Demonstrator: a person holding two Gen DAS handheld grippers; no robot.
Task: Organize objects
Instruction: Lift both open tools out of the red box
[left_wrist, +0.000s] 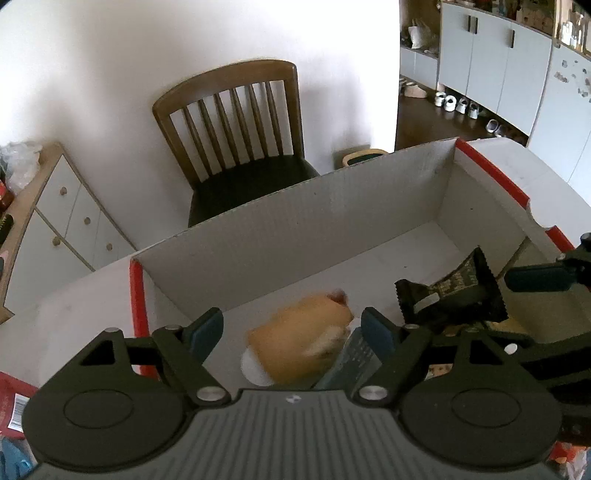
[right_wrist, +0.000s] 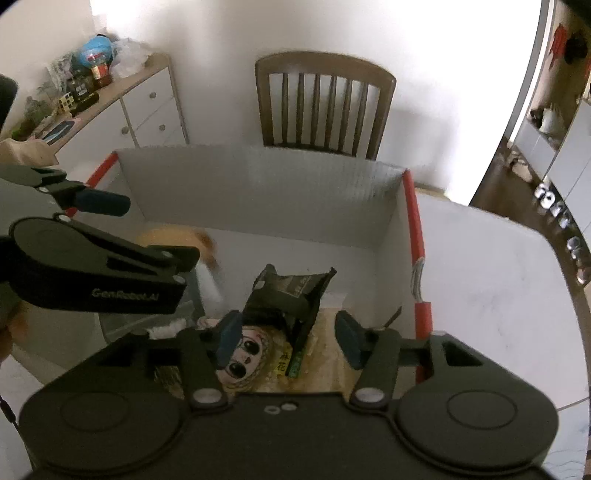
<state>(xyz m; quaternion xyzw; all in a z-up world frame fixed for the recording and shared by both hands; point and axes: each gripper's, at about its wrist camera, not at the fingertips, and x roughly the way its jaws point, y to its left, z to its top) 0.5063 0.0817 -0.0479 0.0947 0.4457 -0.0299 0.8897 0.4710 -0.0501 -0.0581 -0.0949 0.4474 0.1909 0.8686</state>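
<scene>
- My left gripper (left_wrist: 291, 330) is spread over the blurred bun (left_wrist: 301, 341) in the box (left_wrist: 258, 236); it may tumble.
- My right gripper (right_wrist: 290, 341) is spread, the black packet (right_wrist: 291, 295) loose below; reclosing could snag it.

Two wrist cameras, both tipped down into one open box.
Each looks steeply along its own fingers, close above the white cardboard box (left_wrist: 332, 206); both share its interior, the wooden chair (right_wrist: 325, 103) beyond, and the black snack packet (right_wrist: 291, 291).

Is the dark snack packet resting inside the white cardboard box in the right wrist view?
Yes, the dark snack packet lies within the walls of the white cardboard box, between the right gripper's open fingers.
</scene>
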